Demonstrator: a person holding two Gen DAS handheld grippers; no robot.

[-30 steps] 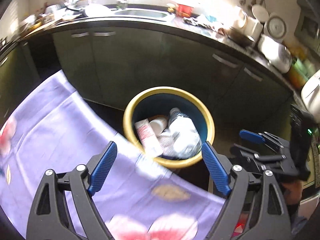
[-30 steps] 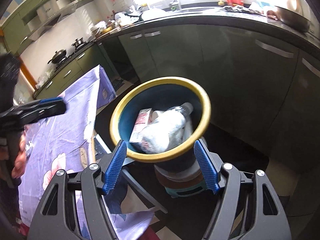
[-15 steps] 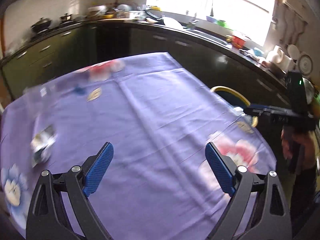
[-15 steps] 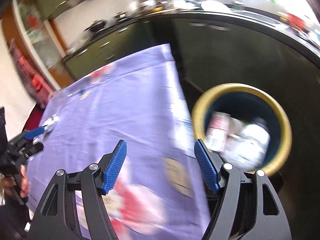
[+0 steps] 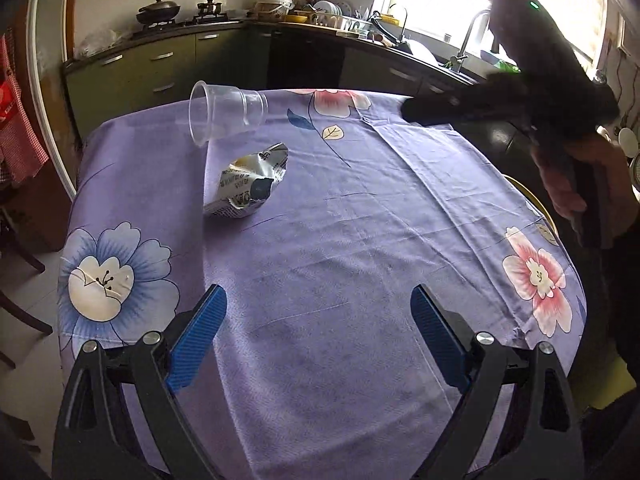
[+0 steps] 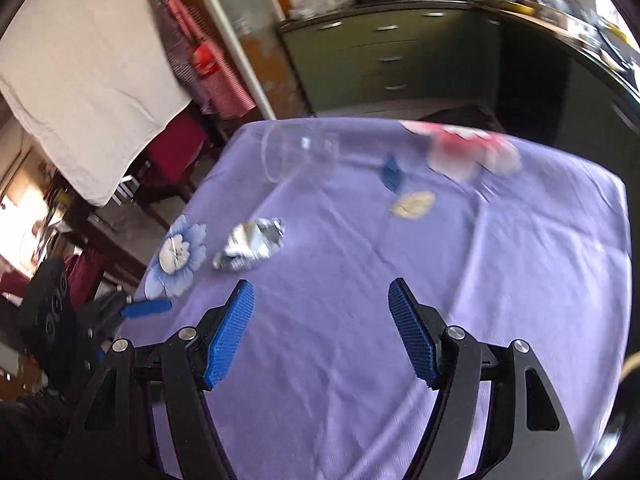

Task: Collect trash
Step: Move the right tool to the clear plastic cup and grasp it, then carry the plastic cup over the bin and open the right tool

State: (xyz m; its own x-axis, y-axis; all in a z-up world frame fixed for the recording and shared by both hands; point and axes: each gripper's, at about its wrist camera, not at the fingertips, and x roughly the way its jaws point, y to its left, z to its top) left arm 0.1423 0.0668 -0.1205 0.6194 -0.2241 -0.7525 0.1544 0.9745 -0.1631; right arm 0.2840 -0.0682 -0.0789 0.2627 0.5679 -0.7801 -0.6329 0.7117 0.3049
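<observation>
A clear plastic cup (image 5: 224, 114) lay on its side, empty, at 11 o'clock on the purple cloth (image 5: 360, 240) over the counter. A crumpled wrapper (image 5: 250, 186) lay just beside it. The left gripper (image 5: 318, 336) had just opened wider, jaws apart over bare cloth. The right gripper (image 6: 320, 332) pointed down with jaws apart and empty.

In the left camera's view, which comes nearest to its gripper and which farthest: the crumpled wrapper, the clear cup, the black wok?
From the left gripper:
1. Wrapper, on the cloth, ahead and left.
2. Cup, on its side near the table's far edge.
3. Wok, on the stove across the room.
</observation>
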